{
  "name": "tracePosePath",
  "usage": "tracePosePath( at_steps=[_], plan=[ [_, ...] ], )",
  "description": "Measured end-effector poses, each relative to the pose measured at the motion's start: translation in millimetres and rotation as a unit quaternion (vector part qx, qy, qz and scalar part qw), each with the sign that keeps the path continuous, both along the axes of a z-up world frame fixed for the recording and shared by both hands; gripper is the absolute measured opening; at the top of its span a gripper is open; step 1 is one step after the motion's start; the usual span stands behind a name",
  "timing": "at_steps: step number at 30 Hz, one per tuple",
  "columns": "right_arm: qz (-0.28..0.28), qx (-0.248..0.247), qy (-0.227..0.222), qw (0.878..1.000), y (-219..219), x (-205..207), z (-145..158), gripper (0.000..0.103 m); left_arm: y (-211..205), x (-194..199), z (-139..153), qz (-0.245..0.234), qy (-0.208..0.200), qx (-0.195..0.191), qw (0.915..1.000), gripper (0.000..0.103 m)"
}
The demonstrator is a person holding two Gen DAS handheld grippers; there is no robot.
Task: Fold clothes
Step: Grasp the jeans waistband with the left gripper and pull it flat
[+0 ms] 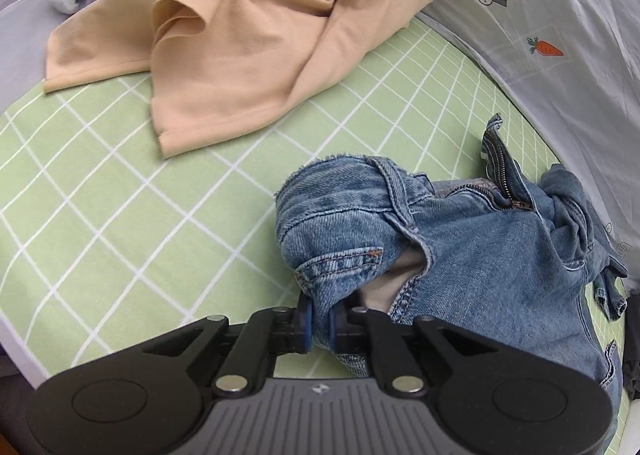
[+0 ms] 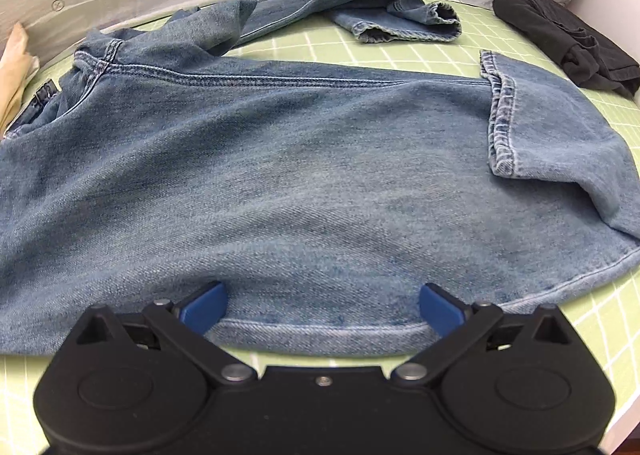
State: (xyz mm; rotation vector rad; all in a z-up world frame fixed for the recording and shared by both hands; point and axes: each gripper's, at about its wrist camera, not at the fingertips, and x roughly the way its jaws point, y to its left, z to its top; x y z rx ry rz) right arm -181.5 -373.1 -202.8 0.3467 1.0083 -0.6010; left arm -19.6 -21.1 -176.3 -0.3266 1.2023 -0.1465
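Left wrist view. The left gripper (image 1: 320, 325) is clamped on a bunched fold of the jeans (image 1: 460, 255) near the waistband; its blue pads (image 1: 307, 325) pinch the denim with almost no gap. From this gripper the jeans spread ahead and to the right, with the open zipper (image 1: 502, 171) further ahead on the right, just beside the grey carrot-print sheet (image 1: 560, 35). A tan shirt (image 1: 248, 47) lies crumpled well ahead and to the left on the green checked bedsheet (image 1: 100, 195), apart from the jeans.

Right wrist view. The right gripper (image 2: 322, 309) stands wide open and holds nothing; its blue pads (image 2: 206, 307) rest at the near edge of a jeans leg (image 2: 300, 175), the hem seam running between them. The leg's long axis runs crosswise to this gripper, from the waist at far left to the folded-back cuff (image 2: 502, 123) at right. The second leg (image 2: 360, 15) trails ahead toward the far side, and a dark garment (image 2: 568, 47) lies ahead to the right, clear of the denim.

Judgement: the left gripper holds the waist end and the right is nearer the leg edge, so closing the right on that edge would likely let both draw the jeans straight along that axis.
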Motion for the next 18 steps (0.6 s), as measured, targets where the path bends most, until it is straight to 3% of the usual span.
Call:
tracePosePath(
  at_steps=[8,13,18],
  plan=[
    [0.068,0.006,0.007,0.998,17,-1,9,0.103,59,-37,-2,0.054,0.019,0.020,0.9982,0.010],
    [0.064,0.004,0.007,0.998,2,-5,12,0.103,56,-38,-5,0.026,0.014,0.047,0.9985,0.011],
    [0.049,0.002,0.008,0.999,16,-3,13,0.103,49,-32,-11,-0.008,0.017,0.079,0.9967,0.019]
  ],
)
